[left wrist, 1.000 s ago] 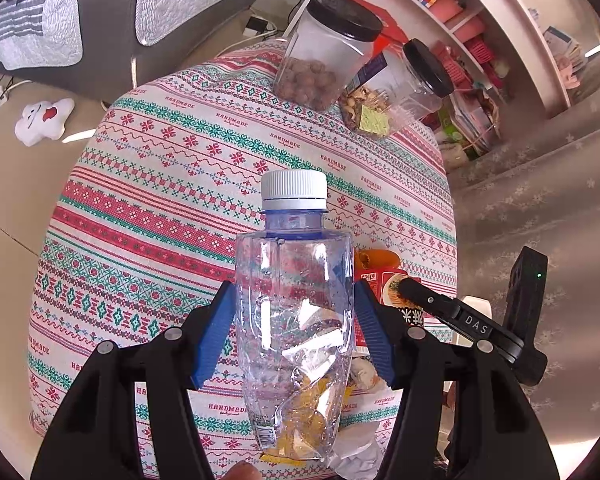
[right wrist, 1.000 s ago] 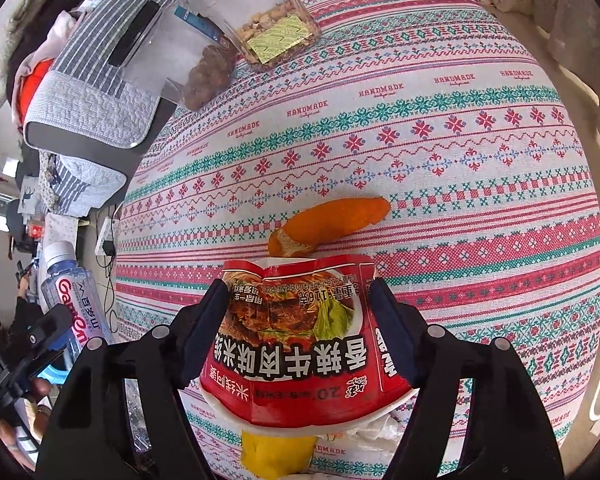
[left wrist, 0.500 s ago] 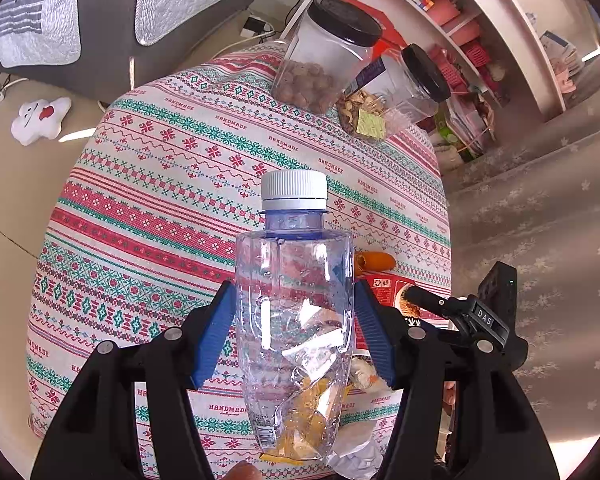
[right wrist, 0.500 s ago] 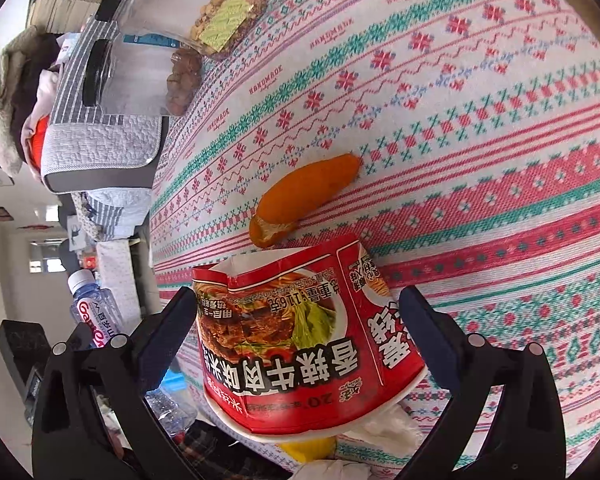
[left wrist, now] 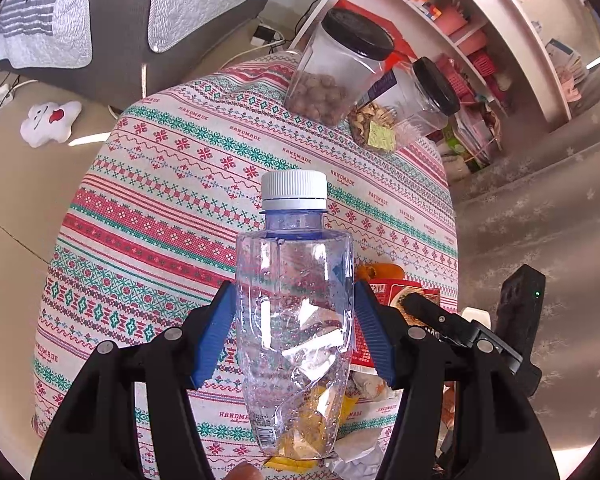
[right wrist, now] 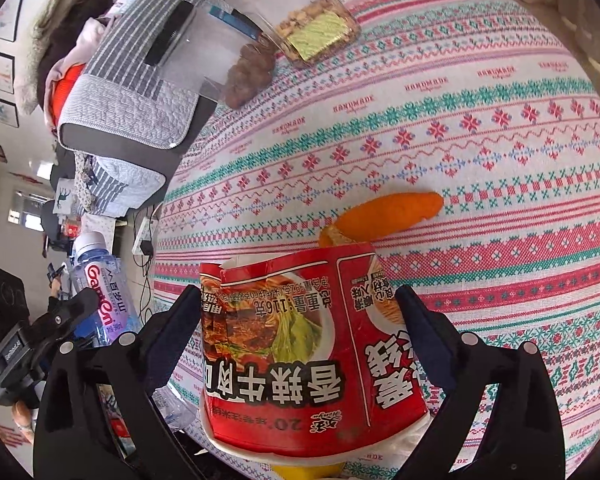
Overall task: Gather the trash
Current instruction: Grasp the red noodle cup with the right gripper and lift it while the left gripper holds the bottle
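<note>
My left gripper [left wrist: 294, 332] is shut on a crumpled clear plastic bottle [left wrist: 294, 320] with a white cap, held upright above the patterned tablecloth [left wrist: 172, 216]. My right gripper [right wrist: 300, 320] has its jaws on both sides of a red instant-noodle cup [right wrist: 300, 352], which lies on its side; contact with the right finger looks loose. An orange peel [right wrist: 388, 216] lies just beyond the cup. The bottle also shows in the right wrist view [right wrist: 100, 292] at the left. The cup shows in the left wrist view [left wrist: 400, 296] behind the bottle.
Two clear jars with black lids [left wrist: 340, 72] [left wrist: 408, 108] stand at the table's far side. Yellow and white wrappers [left wrist: 352, 448] lie near the table's front edge. A grey quilted sofa [right wrist: 132, 92] and a shelf [left wrist: 480, 40] stand beyond the table.
The right gripper opened wider half a second ago and has closed back onto the noodle cup, swinging its view. The left gripper keeps holding the bottle, nearly still.
</note>
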### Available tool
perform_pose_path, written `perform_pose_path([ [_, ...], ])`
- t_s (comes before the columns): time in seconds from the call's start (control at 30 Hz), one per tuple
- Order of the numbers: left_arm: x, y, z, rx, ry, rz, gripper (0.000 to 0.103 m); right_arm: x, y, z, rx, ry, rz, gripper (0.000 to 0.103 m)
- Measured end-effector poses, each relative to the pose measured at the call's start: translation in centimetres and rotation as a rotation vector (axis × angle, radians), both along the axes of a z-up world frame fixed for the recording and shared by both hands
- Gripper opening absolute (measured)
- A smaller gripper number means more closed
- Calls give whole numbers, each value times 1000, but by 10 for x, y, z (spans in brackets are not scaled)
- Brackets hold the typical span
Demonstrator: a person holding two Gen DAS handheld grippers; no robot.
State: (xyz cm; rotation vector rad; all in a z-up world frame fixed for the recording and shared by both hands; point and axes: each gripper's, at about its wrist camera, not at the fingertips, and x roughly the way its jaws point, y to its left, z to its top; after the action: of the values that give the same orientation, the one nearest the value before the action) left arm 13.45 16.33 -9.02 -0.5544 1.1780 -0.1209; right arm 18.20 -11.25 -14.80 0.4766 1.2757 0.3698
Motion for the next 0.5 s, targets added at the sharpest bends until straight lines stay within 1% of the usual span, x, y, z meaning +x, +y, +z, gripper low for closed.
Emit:
perform_pose_path([
  [0.1, 0, 1, 5, -3, -31, 9, 60, -1, -3, 20, -16, -80, -31, 92],
  [0.27, -4, -3, 22, 9, -125, 18, 60, -11, -21, 57, -66, -250, -107, 92],
  [0.4, -8, -8, 39, 37, -222, 50, 60, -21, -29, 88, -118, -410, -173, 92],
  [0.5, -13, -15, 55, 51, -303, 65, 60, -32, -38, 108, -160, -509, -226, 92],
])
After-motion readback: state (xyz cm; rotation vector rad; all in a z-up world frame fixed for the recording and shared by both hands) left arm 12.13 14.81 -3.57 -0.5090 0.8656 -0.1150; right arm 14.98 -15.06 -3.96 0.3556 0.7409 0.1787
